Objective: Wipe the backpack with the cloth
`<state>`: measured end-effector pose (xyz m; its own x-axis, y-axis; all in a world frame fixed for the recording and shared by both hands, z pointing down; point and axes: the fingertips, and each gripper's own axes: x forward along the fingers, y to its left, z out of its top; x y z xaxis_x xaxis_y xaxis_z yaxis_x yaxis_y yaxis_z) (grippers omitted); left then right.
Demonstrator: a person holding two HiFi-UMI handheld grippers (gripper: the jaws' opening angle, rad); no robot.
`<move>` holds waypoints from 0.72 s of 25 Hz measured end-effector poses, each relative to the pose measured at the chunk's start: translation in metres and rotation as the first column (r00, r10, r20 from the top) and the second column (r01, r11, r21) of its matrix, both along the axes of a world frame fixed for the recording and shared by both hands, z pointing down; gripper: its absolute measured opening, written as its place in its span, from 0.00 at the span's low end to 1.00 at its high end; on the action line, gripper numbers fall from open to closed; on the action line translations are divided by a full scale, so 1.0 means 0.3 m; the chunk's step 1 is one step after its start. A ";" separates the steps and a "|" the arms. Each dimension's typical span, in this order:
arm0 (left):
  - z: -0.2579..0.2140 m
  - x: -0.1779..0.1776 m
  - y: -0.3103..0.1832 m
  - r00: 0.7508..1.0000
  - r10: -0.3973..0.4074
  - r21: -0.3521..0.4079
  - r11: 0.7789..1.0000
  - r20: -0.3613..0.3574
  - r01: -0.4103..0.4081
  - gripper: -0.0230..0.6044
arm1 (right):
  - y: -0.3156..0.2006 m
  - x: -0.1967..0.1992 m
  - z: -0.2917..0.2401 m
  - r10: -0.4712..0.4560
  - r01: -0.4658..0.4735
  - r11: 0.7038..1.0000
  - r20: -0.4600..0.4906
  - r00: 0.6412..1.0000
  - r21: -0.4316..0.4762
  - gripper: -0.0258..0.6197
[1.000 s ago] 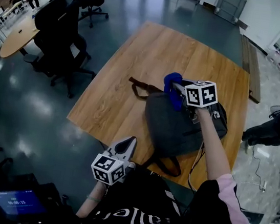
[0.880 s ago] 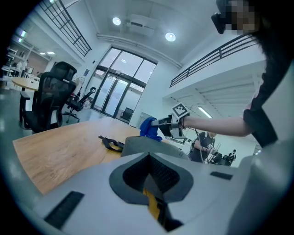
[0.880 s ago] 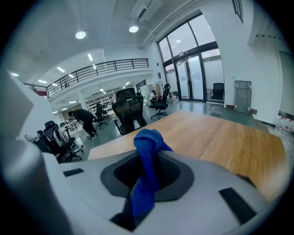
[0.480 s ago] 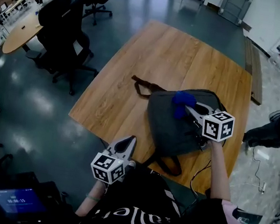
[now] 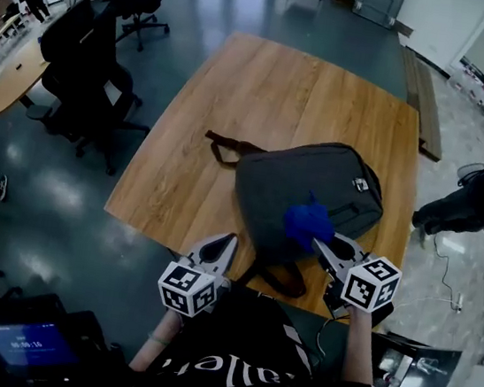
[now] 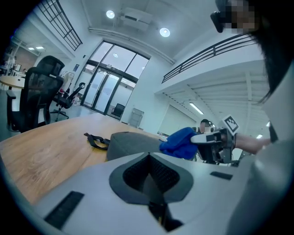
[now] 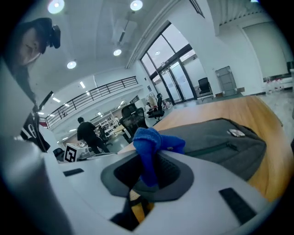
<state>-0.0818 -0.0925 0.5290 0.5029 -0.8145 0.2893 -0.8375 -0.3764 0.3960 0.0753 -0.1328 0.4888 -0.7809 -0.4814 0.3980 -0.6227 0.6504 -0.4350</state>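
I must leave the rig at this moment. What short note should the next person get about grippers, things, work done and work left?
Right gripper: shut on the blue cloth, at the near edge of the backpack.
Left gripper: shut, empty, held near the body, off the wooden table.
Backpack: lies flat on the table.
Done: cloth is gripped; how much is wiped does not show.
To do: wipe the backpack.

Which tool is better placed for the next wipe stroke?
Right. The right tool is shut on the blue cloth over the backpack; the left tool is shut, empty, apart from it.
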 end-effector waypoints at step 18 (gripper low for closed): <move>-0.033 0.146 -0.024 0.997 0.070 0.000 0.998 0.014 -0.070 0.03 | -0.069 0.153 -0.144 0.012 -0.010 0.997 -0.027 1.000 0.083 0.14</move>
<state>-0.0381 -0.0998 0.5192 0.5547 -0.7777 0.2958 -0.8144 -0.4347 0.3845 0.1212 -0.1534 0.4454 -0.7648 -0.5219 0.3779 -0.6409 0.6765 -0.3628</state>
